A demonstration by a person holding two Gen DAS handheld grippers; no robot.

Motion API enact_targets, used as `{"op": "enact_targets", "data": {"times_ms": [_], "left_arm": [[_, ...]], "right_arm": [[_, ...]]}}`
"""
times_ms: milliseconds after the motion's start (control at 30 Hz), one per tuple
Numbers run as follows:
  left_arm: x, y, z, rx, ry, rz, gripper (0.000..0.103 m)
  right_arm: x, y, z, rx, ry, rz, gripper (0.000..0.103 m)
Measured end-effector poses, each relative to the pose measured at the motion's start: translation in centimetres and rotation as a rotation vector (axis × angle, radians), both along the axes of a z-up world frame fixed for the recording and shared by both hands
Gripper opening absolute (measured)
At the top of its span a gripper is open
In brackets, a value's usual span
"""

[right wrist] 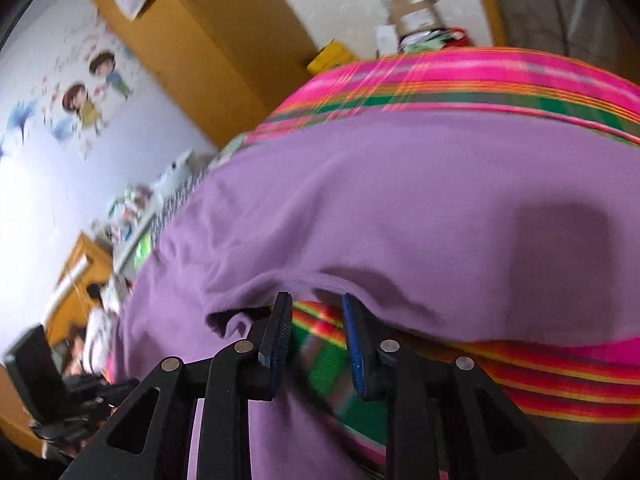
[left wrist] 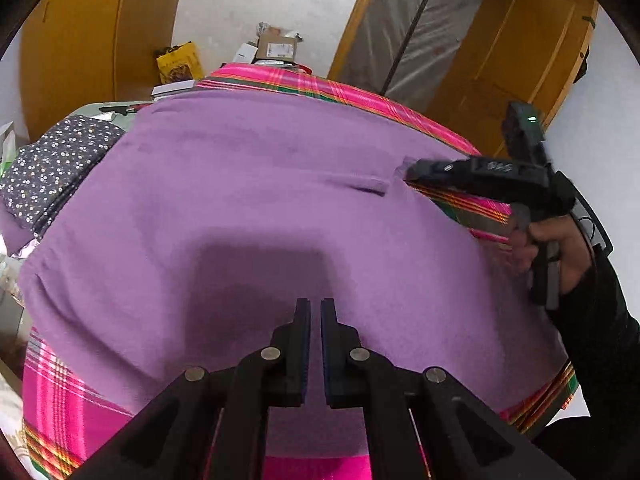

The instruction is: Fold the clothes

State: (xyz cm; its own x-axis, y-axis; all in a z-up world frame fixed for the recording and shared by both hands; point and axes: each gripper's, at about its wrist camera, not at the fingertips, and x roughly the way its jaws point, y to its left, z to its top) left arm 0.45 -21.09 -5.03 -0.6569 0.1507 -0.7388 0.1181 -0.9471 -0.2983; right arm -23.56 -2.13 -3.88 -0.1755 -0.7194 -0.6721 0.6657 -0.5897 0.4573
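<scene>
The purple garment (left wrist: 256,200) lies spread flat over the pink plaid blanket (left wrist: 60,400), covering most of it. My left gripper (left wrist: 315,308) hangs above the garment's near part, jaws closed with nothing between them. My right gripper (right wrist: 316,300) is at the garment's right edge, jaws partly apart, the fingertips right at a lifted fold of purple cloth with blanket showing between them; I cannot tell if they pinch it. A navy floral cloth (left wrist: 52,164) sits at the garment's far left corner. Cardboard boxes (left wrist: 276,46) stand beyond the blanket.
</scene>
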Motion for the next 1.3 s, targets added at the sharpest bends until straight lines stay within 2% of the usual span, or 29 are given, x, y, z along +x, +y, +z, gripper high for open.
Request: {"op": "enact_targets", "data": {"times_ms": [100, 200, 367, 533, 633, 767, 900, 1000, 1133, 1300], "left_arm": [[-0.6, 0.1, -0.1, 0.003, -0.003, -0.005, 0.004], [-1.2, 0.3, -0.1, 0.007, -0.002, -0.011, 0.004], [-1.3, 1.2, 0.2, 0.005, 0.002, -0.027, 0.004], [-1.5, 1.7, 0.3, -0.005, -0.004, -0.040, 0.004], [-1.6, 2.2, 0.5, -0.011, -0.004, -0.046, 0.004], [-1.7, 3.0, 0.7, -0.013, 0.004, -0.069, 0.004], [-2.1, 4.4, 0.5, -0.017, -0.008, -0.111, 0.004], [-2.5, 5.7, 0.3, -0.016, -0.011, -0.149, 0.004], [-2.6, 6.8, 0.2, -0.015, -0.020, -0.179, 0.004], [-2.0, 7.5, 0.4, -0.024, -0.026, -0.187, 0.004]], "right_arm": [[-0.5, 1.6, 1.0, -0.014, 0.041, -0.035, 0.027], [-1.2, 1.3, 0.9, 0.003, 0.046, -0.048, 0.027], [-1.7, -0.4, -0.3, 0.083, 0.036, -0.015, 0.027], [0.4, 0.6, -0.5, 0.118, 0.034, 0.047, 0.028], [1.9, 3.1, 0.3, 0.098, 0.040, 0.039, 0.028], [4.1, 9.7, 2.3, 0.030, 0.097, -0.038, 0.031], [6.4, 15.3, 2.5, 0.064, 0.141, -0.091, 0.035], [7.8, 17.2, 1.3, 0.123, 0.152, -0.094, 0.036], [8.4, 16.9, 0.1, 0.175, 0.195, -0.033, 0.037], [7.5, 14.7, -0.8, 0.228, 0.221, 0.094, 0.039]]}}
